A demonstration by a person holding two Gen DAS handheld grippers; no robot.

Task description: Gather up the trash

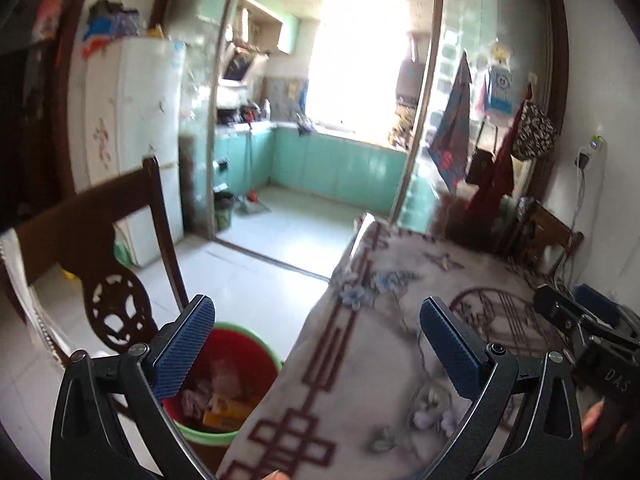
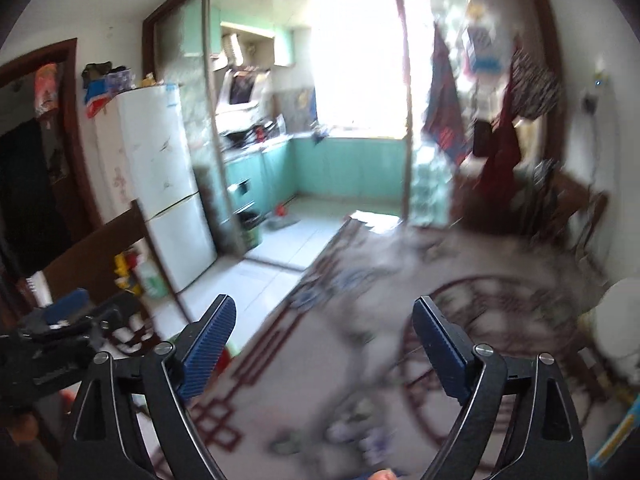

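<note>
Both grippers (image 1: 316,344) (image 2: 324,340) gape, seemingly clear above table edge (image 1: 320,320).

A patterned tablecloth (image 1: 400,320) covers the table on the right. A dark carved chair (image 1: 108,280) stands near on the left, a white fridge (image 1: 136,128) behind it. Far off, turquoise kitchen cabinets (image 1: 340,164) run under a bright window (image 1: 356,60). Clothes and bags (image 1: 500,132) hang at far right.

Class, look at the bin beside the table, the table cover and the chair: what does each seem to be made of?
Bin: probably plastic, with smooth red walls and a green rim.
Table cover: looks like soft printed fabric, matte, draping over the table edge; blur leaves this open.
Chair: apparently dark stained wood with a slight sheen and a carved openwork roundel in its back.
</note>
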